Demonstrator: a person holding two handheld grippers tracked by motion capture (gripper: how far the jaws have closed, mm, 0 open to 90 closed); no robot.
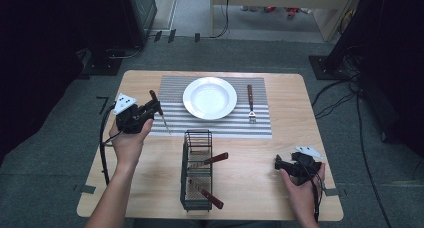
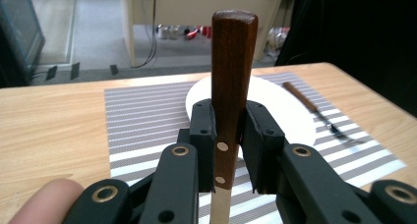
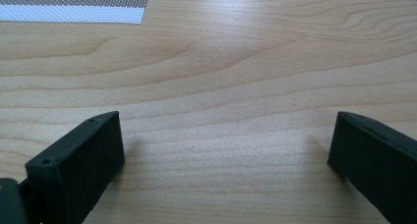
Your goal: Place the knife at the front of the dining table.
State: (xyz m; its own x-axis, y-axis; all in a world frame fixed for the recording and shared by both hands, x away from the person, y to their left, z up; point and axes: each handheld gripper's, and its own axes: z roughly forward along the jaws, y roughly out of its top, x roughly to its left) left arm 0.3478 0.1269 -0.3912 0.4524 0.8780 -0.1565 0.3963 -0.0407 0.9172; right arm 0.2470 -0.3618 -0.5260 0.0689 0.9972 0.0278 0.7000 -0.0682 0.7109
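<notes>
A mat (image 1: pixel 215 125) lies along the bench's (image 1: pixel 250 188) far edge, bearing a plate (image 1: pixel 210 98) at its middle and a fork (image 1: pixel 251 104) right of it. A basket (image 1: pixel 196 170) stands near the front edge.

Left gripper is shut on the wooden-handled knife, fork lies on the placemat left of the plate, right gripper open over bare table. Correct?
One error: the fork lies on the placemat right of the plate, as the high view shows. The rest holds: the left gripper is shut on the knife, and the right gripper is open over bare table.
</notes>
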